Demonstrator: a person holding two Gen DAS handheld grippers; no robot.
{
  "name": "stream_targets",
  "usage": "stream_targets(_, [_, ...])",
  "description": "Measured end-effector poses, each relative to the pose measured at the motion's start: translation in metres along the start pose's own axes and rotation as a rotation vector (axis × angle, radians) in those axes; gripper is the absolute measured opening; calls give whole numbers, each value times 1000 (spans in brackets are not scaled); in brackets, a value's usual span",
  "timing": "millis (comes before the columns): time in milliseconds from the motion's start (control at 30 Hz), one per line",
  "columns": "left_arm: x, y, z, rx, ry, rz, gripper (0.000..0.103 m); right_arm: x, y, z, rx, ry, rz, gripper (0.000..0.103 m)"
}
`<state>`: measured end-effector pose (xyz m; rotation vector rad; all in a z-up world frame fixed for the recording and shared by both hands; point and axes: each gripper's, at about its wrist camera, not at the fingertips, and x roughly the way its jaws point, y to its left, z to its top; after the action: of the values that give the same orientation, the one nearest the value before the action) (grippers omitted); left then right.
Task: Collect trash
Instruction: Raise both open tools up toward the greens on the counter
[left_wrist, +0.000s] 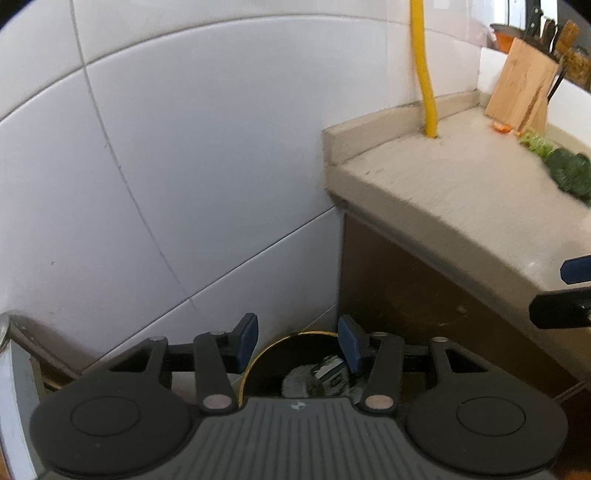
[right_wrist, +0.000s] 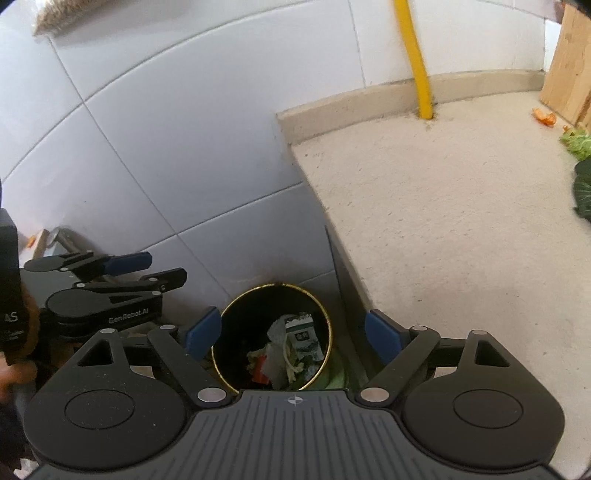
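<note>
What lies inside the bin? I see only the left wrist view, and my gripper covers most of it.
Observer: The right wrist view shows the bin holding crumpled paper, a green-and-white packet and a red scrap.
Operator: Does the right gripper hold anything?
Observer: No. The right gripper is open and empty, pointing down at the bin.
Operator: Is anything beside the bin?
Observer: A green thing lies low between bin and cabinet; I cannot tell what it is.

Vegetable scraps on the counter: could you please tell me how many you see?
3: an orange peel by the wooden board, pale green leaves beside it, dark greens nearest; more may lie out of frame.
</note>
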<state>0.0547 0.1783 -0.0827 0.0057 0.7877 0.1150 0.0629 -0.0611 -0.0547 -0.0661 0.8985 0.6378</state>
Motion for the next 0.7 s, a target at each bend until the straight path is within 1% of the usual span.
stream_targets(100, [-6,-11,7,9,-21,-29,43,-11,-8,3,9,-40,-16,90])
stream_targets(233, [-14,-32,24,41,-55,-76,44,-30,-23,8,26,-109,-57,90])
stream_targets(300, [-19,-43,36,61,-81,-104,47,-40,-33,10,31,-144,-85,91])
stream_targets(333, [-20,-49,42,70,-96,-119,50,-46,-39,11,33,-162,-105,91])
stream_targets(500, [-24,-87,73,128,-155,-214,51,-70,-80,14,79,-227,-216,92])
stream_targets(567, [-19,-105,85,152,-163,-256,52,-77,-99,15,108,-241,-264,92])
stream_targets(700, [-6,-144,106,200,-164,-310,52,-89,-142,18,168,-268,-356,92])
